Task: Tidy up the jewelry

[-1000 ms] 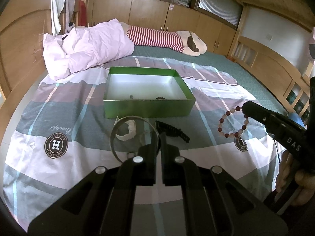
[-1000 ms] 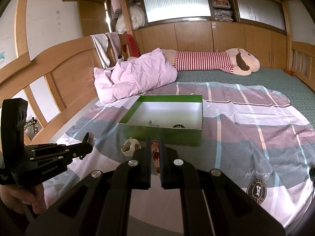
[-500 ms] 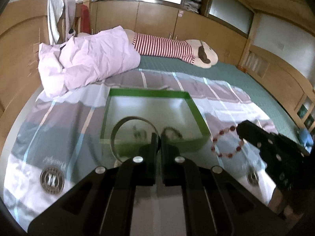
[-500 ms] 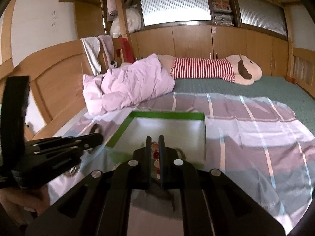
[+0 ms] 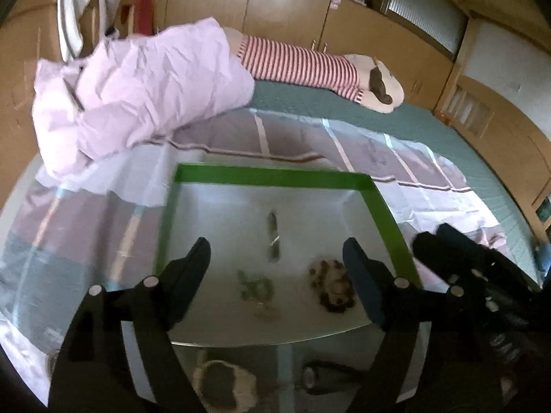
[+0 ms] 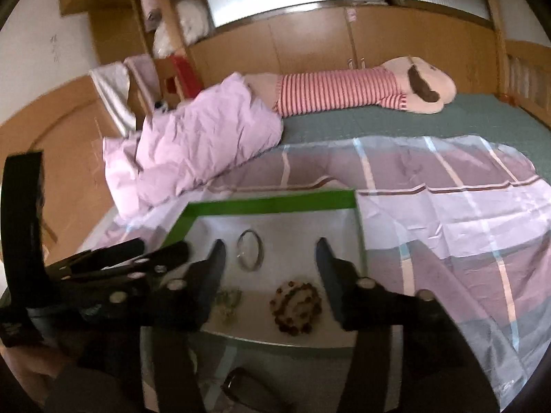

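Both grippers' fingers just spread over green box (image 5: 275, 176): left gripper (image 5: 275, 268) dropped bangle (image 6: 250, 249), right gripper (image 6: 270, 268) dropped beaded bracelet (image 6: 296, 306); nothing pinched, jewelry gathered inside.

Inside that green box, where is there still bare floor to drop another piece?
The far half of the green box is bare, behind the metal bangle. The near strip is crowded: green bead piece, brown bead bracelet side by side.
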